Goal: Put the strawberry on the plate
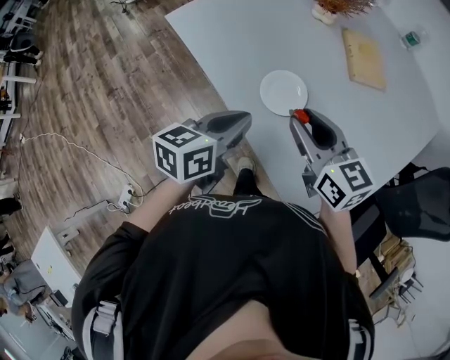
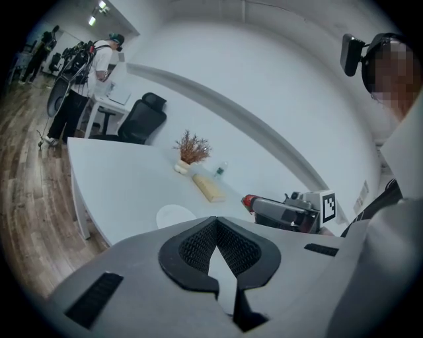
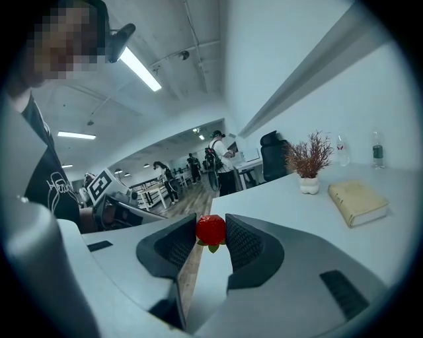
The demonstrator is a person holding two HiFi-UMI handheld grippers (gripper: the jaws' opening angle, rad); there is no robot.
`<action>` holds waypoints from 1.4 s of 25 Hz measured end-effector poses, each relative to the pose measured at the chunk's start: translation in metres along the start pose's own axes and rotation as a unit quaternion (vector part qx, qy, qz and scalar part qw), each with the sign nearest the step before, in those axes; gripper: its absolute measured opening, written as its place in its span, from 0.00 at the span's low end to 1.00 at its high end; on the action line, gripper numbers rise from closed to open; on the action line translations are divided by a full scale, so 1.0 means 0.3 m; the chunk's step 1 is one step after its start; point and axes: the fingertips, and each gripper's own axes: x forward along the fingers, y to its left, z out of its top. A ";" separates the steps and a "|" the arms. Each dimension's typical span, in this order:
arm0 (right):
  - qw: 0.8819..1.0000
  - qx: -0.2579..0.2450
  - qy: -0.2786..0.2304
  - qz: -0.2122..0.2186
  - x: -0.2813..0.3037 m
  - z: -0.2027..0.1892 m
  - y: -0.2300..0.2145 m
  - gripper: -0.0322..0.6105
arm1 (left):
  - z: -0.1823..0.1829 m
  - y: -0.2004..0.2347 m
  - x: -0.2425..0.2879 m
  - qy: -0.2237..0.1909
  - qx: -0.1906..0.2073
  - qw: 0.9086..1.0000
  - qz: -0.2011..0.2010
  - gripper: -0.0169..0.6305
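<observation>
The room is a large open office with a brown wood-plank floor (image 1: 91,84), where a white cable and power strip (image 1: 126,195) lie. People and desks stand far off in the gripper views.

Filling the upper right of the head view is a broad, pale grey counter with a rounded edge (image 1: 232,42). Most of it is bare. At its far side are a tan rectangular block, perhaps a book or a board (image 1: 363,56), a dried plant in a small white pot (image 1: 336,8) and a small bottle (image 1: 413,39). A black office chair (image 1: 415,204) sits by its right edge.

The left gripper (image 1: 245,118) hangs off the counter over the floor. Its dark ribbed fingers (image 2: 192,244) meet at the tips with nothing between them. The right gripper (image 1: 302,121) reaches over the counter's near edge, and its fingers (image 3: 246,243) are pressed against either side of the fruit.

A small round white plate (image 1: 283,92) lies empty near that edge. The small red strawberry with green leaves (image 3: 211,230) is pinched at the fingertips, up in the air and just beside the plate's near rim in the head view.

The pick-up looks done. What is left is the last short carry over the plate, the lowering and the release.
</observation>
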 end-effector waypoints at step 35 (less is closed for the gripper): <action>0.990 -0.065 0.075 -0.103 0.308 -0.288 -0.408 0.26 | -0.124 0.220 0.254 0.051 -0.028 0.998 -0.002 0.04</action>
